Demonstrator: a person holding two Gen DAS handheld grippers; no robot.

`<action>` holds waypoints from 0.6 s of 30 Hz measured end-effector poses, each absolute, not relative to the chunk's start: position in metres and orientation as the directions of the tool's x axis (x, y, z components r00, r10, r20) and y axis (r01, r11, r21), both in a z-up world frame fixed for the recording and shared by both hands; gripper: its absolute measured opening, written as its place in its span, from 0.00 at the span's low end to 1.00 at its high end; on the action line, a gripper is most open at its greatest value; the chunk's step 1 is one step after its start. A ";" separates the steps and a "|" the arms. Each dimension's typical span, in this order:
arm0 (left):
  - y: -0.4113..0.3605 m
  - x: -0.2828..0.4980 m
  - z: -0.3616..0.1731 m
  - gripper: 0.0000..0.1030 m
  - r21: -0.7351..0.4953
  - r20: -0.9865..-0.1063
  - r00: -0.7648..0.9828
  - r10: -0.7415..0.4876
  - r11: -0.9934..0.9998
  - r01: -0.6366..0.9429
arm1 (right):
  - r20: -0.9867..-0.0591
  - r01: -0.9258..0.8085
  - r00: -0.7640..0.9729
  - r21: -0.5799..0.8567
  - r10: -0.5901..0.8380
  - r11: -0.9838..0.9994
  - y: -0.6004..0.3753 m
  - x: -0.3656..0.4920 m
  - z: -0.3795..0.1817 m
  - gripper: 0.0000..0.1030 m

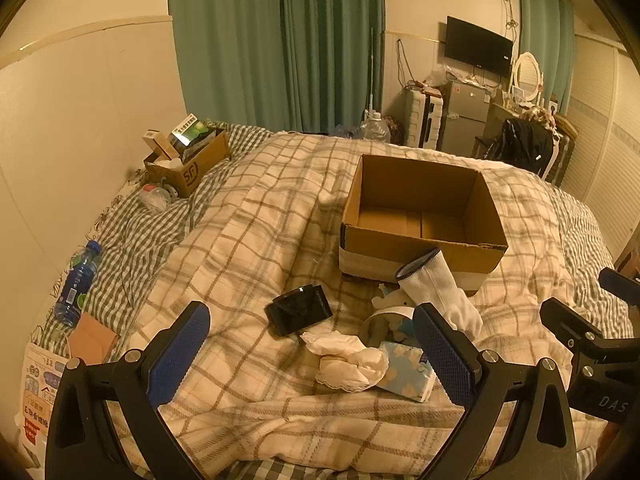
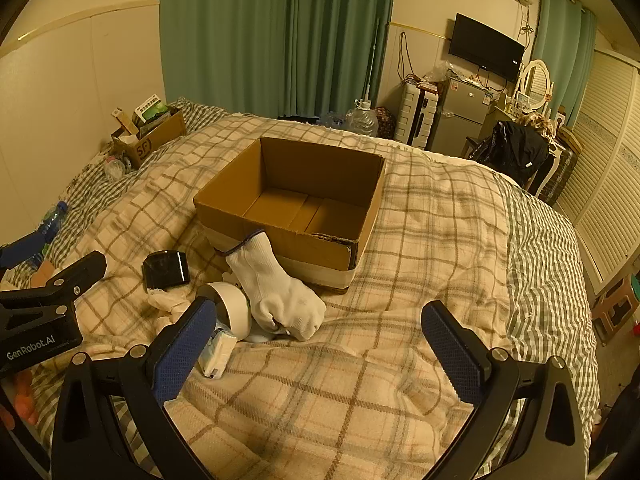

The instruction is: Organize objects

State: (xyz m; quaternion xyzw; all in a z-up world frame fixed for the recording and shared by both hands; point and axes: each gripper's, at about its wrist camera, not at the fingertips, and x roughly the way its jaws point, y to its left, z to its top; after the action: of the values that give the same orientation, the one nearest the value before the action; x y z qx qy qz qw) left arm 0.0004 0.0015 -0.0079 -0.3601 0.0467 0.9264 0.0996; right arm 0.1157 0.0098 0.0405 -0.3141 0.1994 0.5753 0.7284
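Cardboard open brown box (image 2: 292, 204) on the plaid quilt is empty, white sock (image 2: 276, 292), black pouch (image 2: 166, 270) and tissue pack (image 1: 408, 372) lie near it unsorted, left gripper (image 1: 312, 348) and right gripper (image 2: 320, 340) both wide open, holding nothing.

A wide bed with a beige checked quilt (image 2: 420, 240) fills the room under warm yellow light. Behind the bed hang long green curtains (image 2: 276, 36). Right of the curtains a black flat television (image 2: 486, 46) is mounted above a small grey fridge (image 2: 460, 116)
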 end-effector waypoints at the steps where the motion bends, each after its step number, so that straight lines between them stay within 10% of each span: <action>1: 0.001 0.000 -0.008 1.00 0.014 -0.676 -0.720 0.154 -0.975 -0.222 | -0.652 -0.963 0.259 -0.228 0.712 0.141 0.010 0.116 0.040 1.00; 18: 0.006 0.005 -0.009 1.00 0.017 -0.681 -0.710 0.180 -0.965 -0.261 | -0.648 -0.932 0.361 -0.230 0.671 0.280 0.007 0.118 0.041 1.00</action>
State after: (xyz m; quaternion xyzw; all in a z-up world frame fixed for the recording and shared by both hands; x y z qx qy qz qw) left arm 0.0049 0.0057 -0.0086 -0.3614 0.0560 0.9230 0.1196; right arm 0.1182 0.0067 0.0413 -0.2980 0.2192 0.5208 0.7693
